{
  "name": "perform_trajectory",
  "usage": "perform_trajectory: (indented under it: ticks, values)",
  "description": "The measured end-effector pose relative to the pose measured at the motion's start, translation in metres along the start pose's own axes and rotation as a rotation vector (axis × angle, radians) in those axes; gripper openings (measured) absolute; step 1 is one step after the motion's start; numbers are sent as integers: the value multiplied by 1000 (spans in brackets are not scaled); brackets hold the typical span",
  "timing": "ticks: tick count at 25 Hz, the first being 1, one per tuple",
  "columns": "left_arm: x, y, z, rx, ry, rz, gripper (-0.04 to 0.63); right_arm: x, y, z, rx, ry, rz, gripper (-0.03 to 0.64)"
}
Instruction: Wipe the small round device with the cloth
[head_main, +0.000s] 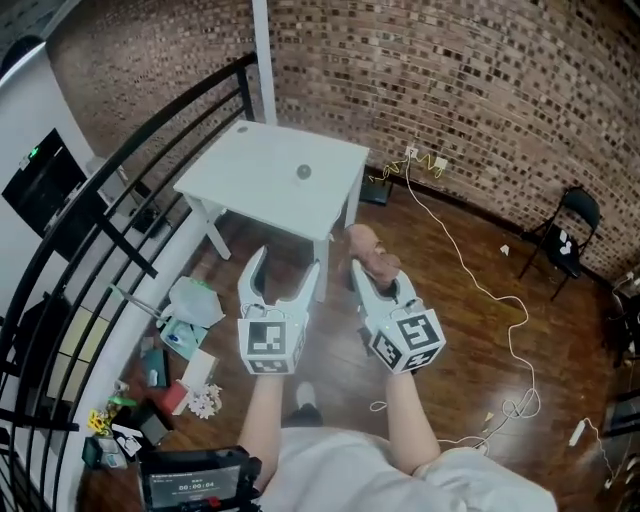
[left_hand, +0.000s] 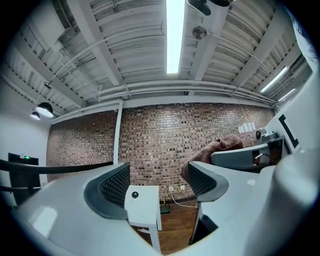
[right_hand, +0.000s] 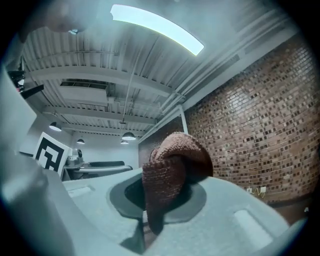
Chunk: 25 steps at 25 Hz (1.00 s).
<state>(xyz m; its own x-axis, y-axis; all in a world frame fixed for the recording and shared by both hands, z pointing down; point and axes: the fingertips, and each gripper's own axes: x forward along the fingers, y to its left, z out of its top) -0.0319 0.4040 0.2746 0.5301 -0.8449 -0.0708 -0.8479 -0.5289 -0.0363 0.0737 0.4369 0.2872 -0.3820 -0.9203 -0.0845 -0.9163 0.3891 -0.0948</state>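
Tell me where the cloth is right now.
In the head view the brown cloth sits right of centre, pinched in the right gripper, over the wooden floor just short of the white table.

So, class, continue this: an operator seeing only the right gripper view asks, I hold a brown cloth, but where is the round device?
Observer: The small round device sits on the white table, well ahead, nothing touching it.
Operator: Is the left gripper holding anything?
Observer: No, the left gripper has its jaws apart, nothing between them.
Operator: Anything on the floor?
Observer: Clutter lies on the floor left of the table, beside the black railing.
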Motion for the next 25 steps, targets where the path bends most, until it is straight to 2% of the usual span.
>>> perform_trajectory:
  ticks: [4,8,16,22,25]
  values:
    - [39,66,-6,-10,14,-9,387,80,3,-2,-8,14,-12,26]
    - [69,106,-29,-45,49,-26,387,127,-3,-19,3,63,-27,26]
    - [139,143,-61,-69,83,-42,387,198,-59,-32,23,76,-53,26]
    - [203,164,-82,-23,95,-17,387,256,-106,-46,34,68,-20,27]
    - [248,171,-89,-45,91,-23,387,294,-142,-50,68,63,-14,26]
